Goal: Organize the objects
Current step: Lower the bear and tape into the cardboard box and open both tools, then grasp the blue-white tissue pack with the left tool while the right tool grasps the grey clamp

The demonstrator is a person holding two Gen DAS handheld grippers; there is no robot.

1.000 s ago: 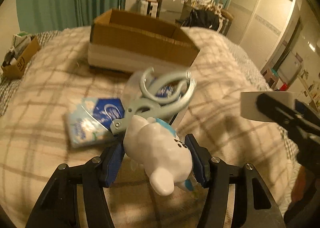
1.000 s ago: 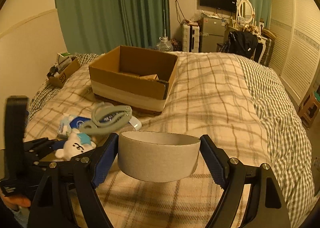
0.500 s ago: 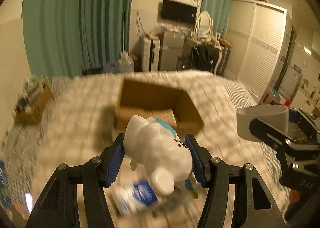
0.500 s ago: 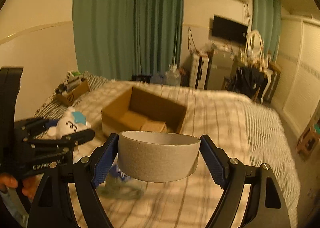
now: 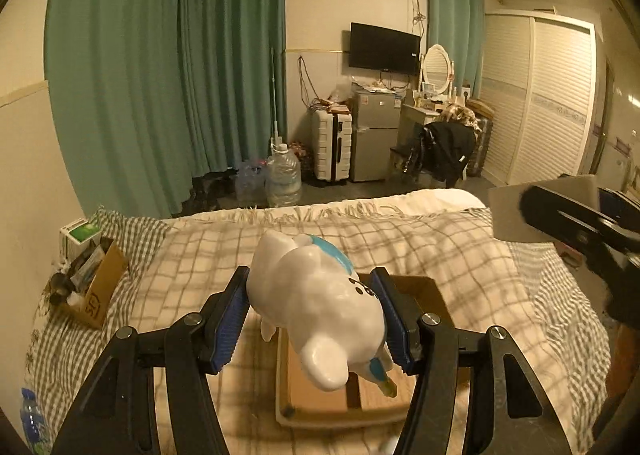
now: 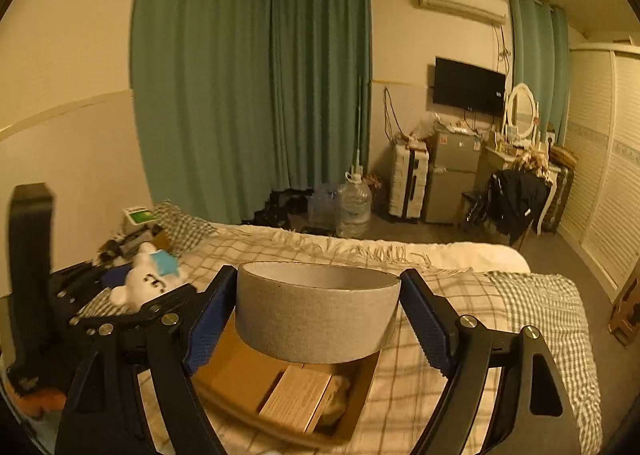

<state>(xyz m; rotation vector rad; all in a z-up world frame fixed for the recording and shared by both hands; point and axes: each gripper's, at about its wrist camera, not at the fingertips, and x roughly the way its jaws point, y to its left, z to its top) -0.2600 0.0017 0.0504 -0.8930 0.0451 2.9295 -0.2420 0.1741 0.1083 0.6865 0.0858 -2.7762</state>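
A glossy white bear figurine (image 5: 320, 307) with a teal cap and black face marks is clamped between the blue pads of the left tongs (image 5: 316, 319), nose toward the camera, held in the air above the open cardboard box (image 5: 432, 291) on the plaid-covered bed (image 5: 192, 255). The right tongs (image 6: 318, 319), spread wide, grip a grey tape roll (image 6: 316, 315) by its outer wall, its axis upright, over the same box, where 2 flat brown packages lie.
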